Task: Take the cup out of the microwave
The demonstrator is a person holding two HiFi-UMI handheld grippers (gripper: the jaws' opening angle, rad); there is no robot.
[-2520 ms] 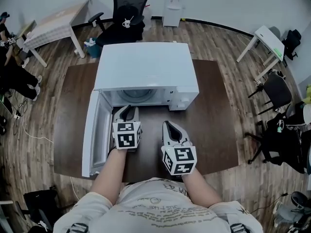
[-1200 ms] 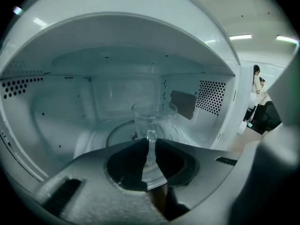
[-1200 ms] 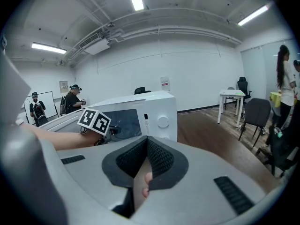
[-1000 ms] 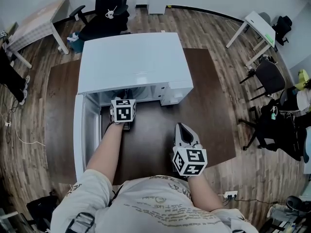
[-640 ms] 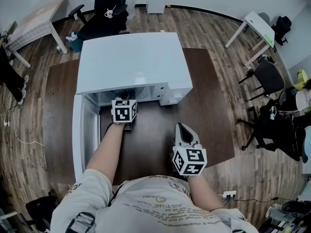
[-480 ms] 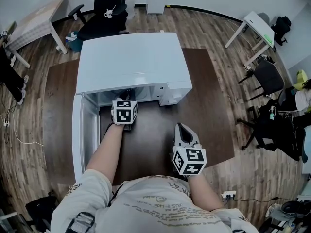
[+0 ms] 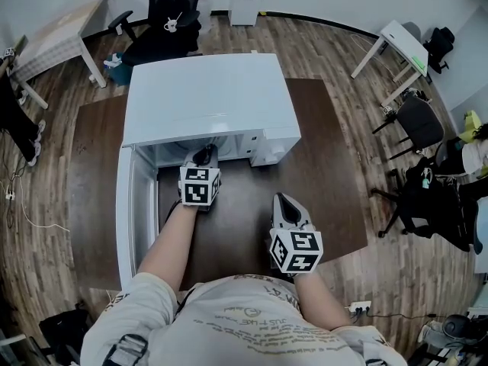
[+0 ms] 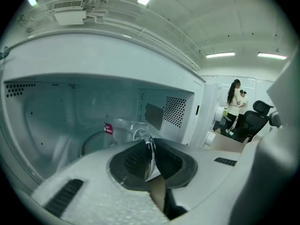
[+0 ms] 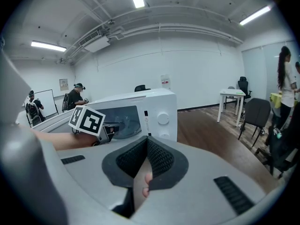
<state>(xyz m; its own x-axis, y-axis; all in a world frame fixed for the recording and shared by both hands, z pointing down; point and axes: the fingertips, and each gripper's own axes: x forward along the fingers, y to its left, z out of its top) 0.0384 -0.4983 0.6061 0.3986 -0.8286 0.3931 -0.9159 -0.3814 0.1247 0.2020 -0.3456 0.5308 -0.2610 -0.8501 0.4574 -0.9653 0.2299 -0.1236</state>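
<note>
Cup between left fingers (overhead: hidden)

The person wears a pale, off-white T-shirt with short sleeves and curved lines of dark print across the chest. Dark straps with buckles cross both shoulders. The forearms are bare below the sleeves. The left tool and the right tool share one build: a light grey moulded shell narrowing toward the tip, black ribbed pads set in a dark surround, and dark slotted vents on the shell. Each carries a white cube printed with black square markers on its faces.
</note>
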